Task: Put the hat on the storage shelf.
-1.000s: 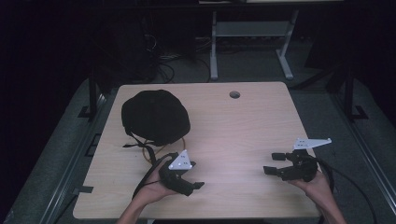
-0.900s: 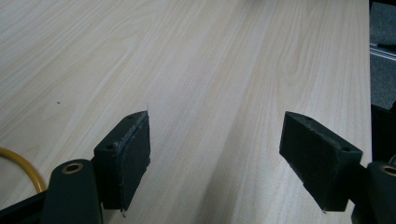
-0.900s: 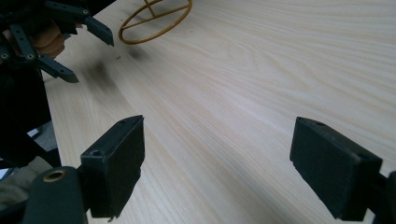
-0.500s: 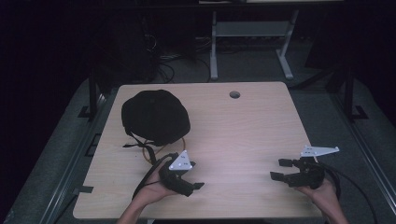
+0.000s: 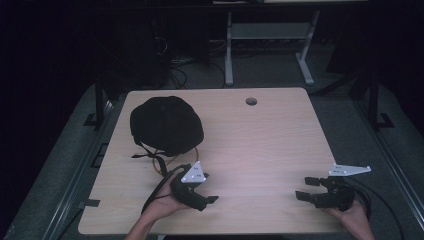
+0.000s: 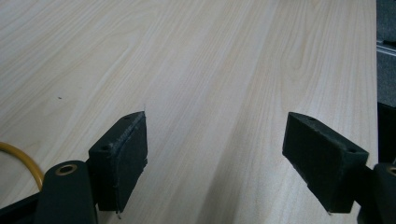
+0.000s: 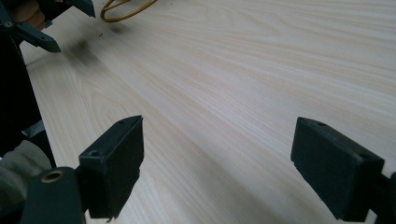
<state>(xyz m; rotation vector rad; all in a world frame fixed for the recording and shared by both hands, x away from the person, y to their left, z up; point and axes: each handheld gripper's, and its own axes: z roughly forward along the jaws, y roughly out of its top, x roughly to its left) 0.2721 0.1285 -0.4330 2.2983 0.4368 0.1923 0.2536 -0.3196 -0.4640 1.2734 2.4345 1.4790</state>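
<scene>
A black cap-like helmet [image 5: 167,125] lies on the back left of the wooden table [image 5: 280,145], its black straps and a yellow cord loop [image 5: 176,163] trailing toward me. My left gripper [image 5: 208,188] rests just in front of that loop, jaws pointing right. Its own view shows it open [image 6: 215,154] over bare wood, with the yellow cord [image 6: 23,161] at the left edge. My right gripper [image 5: 303,188] sits near the front right corner, jaws pointing left and open [image 7: 217,163] on nothing. The yellow loop [image 7: 126,11] lies far ahead of it.
A round cable hole [image 5: 251,101] sits near the table's back edge. Behind the table stand a grey metal frame [image 5: 229,47] and tangled cables [image 5: 175,75] on the dark floor. The other gripper [image 7: 42,28] shows at the top left of the right gripper view.
My right gripper has drifted a little to the right and toward the front edge. The left gripper and the helmet have stayed where they were.
</scene>
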